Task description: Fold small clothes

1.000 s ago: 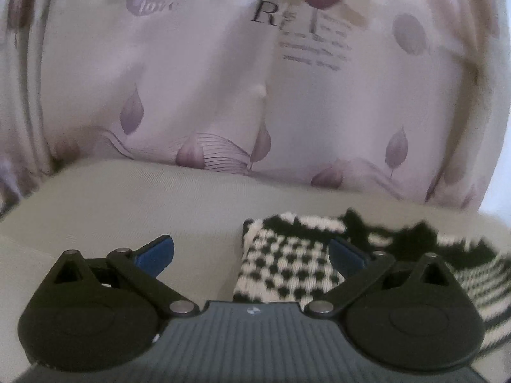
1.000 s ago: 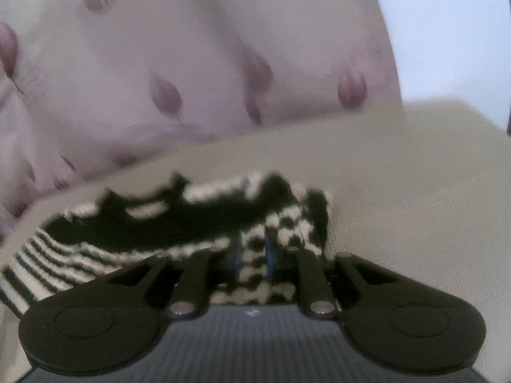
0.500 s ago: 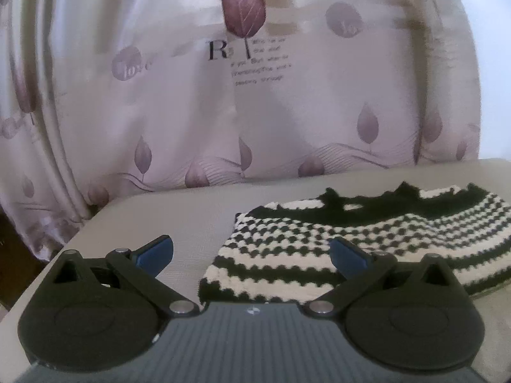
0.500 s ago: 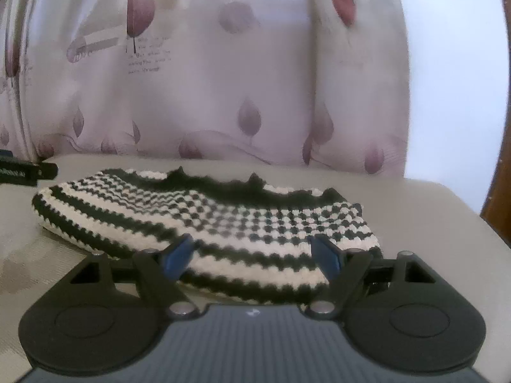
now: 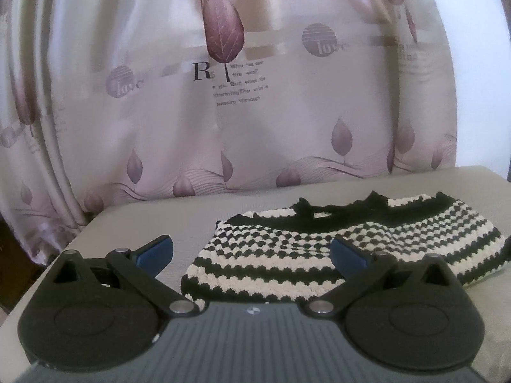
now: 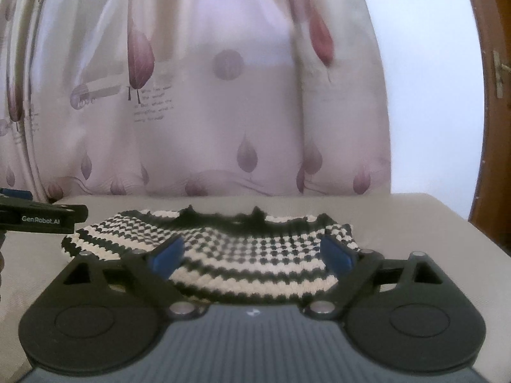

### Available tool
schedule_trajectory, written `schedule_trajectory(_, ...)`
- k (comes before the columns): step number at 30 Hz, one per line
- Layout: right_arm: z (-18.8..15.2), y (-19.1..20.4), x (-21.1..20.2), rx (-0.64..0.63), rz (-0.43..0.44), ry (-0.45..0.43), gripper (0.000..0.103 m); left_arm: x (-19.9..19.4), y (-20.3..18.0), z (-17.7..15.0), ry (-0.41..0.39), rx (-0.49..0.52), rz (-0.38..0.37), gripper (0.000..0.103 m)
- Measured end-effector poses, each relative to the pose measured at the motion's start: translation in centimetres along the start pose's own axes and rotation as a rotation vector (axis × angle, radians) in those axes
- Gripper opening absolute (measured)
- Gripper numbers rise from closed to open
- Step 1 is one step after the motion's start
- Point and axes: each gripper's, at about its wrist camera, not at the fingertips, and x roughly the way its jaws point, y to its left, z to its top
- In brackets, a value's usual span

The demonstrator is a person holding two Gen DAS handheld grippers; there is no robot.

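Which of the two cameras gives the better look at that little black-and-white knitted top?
The right wrist view: the knitted top lies centred, both side edges visible. The left wrist view shows it off to the right, its near right part hidden behind the gripper.

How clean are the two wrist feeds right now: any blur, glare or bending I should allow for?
Left wrist view: knitted garment fairly sharp, curtain bowed by the fisheye, its print soft. Right wrist view: hazier, the garment's far edge smeared, white glare from the bright wall at upper right.
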Motion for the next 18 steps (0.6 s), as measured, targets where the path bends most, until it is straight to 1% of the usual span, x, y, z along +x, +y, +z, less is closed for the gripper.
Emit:
schedule_trajectory(8, -0.2, 0.2, -0.3, 0.001, 0.005, 0.009, 0.093, -0.1, -0.2, 0.1, 0.001, 0.009, 0.001, 0.103)
schedule_trajectory(18, -0.3, 0.4, 0.3, 0.002, 0.015, 0.023, 0.093, 0.9, -0.6, -0.2, 0.026, 0.029, 0.006, 0.103)
